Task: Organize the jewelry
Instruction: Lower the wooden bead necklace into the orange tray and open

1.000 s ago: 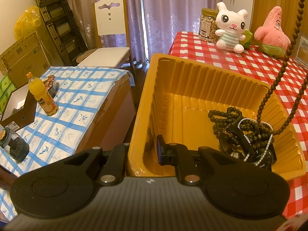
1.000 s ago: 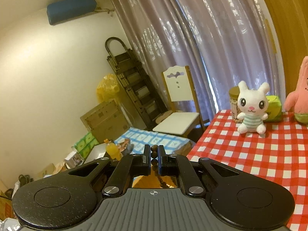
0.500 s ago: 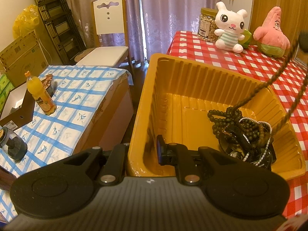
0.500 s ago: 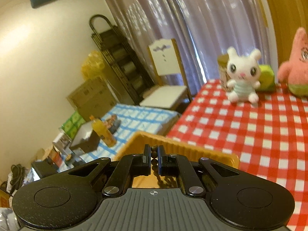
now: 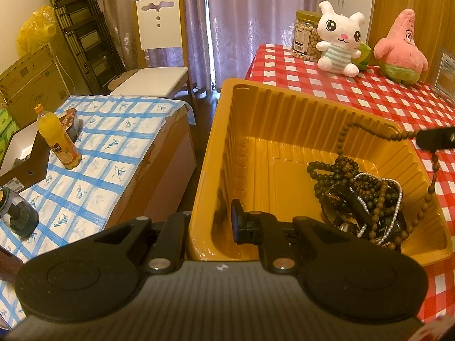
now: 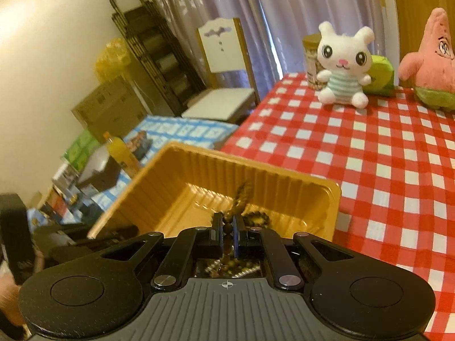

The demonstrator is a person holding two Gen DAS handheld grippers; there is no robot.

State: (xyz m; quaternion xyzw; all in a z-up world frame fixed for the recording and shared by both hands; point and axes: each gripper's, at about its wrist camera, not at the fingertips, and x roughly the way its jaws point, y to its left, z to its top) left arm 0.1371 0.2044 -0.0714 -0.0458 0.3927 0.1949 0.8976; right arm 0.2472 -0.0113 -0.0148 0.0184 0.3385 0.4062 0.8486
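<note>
Now my left gripper [image 5: 212,223] pinches the yellow tray [image 5: 284,119] wall; my right gripper [image 6: 227,234] squeezes brown beads [image 5: 366,130]. Labels too blurry.

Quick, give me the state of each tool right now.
Left tool: shut on the yellow tray's near wall.
Right tool: shut on the brown bead strand, over the tray.

The tray [image 5: 256,130] sits at the near left edge of the table [image 5: 384,102], with beads [image 5: 349,187] piled in its right half. Far back stand a jar [image 5: 304,35], a rabbit toy [image 5: 339,42] and a star toy [image 5: 401,54]. Left of the table is a lower table [image 5: 108,147] with a bottle [image 5: 58,139], and a chair [image 5: 159,56] behind it.
</note>
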